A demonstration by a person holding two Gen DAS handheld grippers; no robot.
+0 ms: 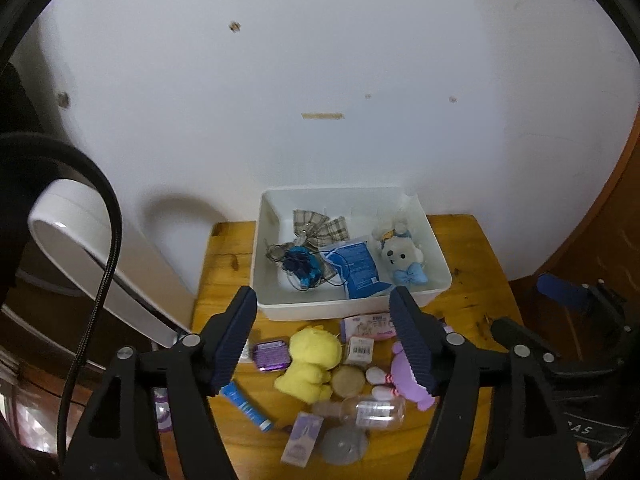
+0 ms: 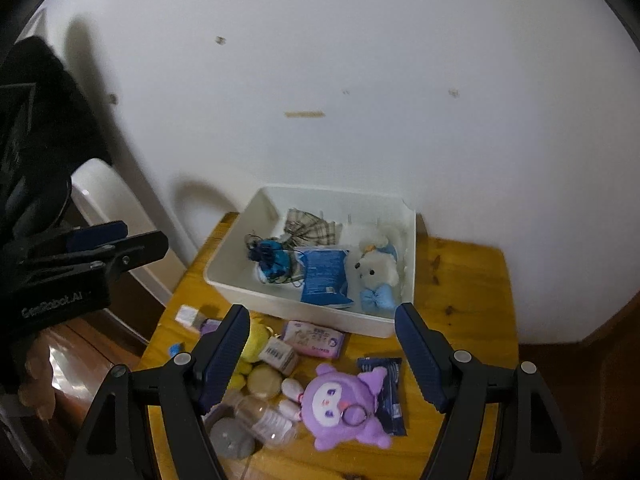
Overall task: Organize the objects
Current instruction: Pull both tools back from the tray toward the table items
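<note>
Both tools, left (image 1: pixel 324 344) and right (image 2: pixel 320 354), hang open and empty above the table (image 1: pixel 472 280). Bin (image 1: pixel 348 308) part-filled; loose items, duck (image 1: pixel 312 360) included, await sorting.

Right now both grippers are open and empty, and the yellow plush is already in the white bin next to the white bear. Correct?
Not quite. The yellow plush lies on the table in front of the white bin, as the left wrist view shows. Both grippers, left and right, are open and empty; the white bear is in the bin.
</note>
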